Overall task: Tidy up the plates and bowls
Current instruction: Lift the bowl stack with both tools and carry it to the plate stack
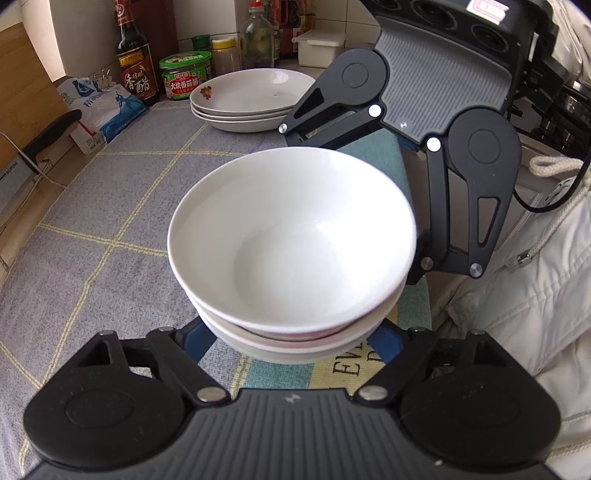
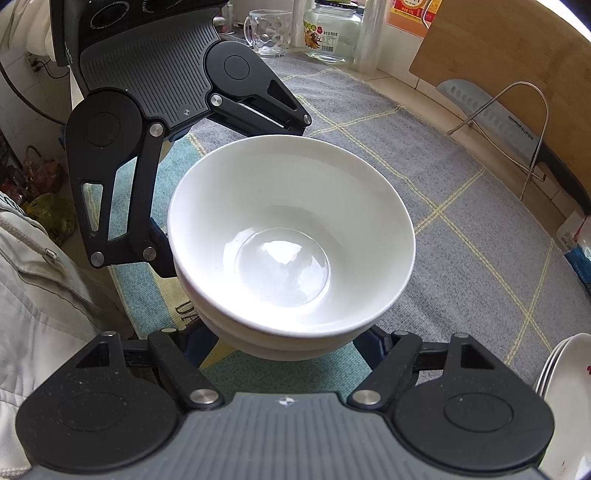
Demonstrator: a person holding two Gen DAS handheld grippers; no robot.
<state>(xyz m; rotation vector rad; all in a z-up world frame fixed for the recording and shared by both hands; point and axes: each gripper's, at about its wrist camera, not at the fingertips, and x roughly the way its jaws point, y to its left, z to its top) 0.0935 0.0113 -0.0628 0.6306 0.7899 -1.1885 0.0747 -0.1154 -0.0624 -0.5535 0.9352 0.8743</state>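
Stacked white bowls (image 1: 291,236) between both grippers' spread jaws, left gripper (image 1: 291,343), right gripper (image 2: 288,343), contact hidden.

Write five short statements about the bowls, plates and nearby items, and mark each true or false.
1. The white bowls are nested in a stack. True.
2. The top bowl holds soup. False: it is empty.
3. A stack of plates sits beyond the bowls. True.
4. The plates are plain white. False: the top one has a red flower mark.
5. A glass mug lies on its side. False: it stands upright.
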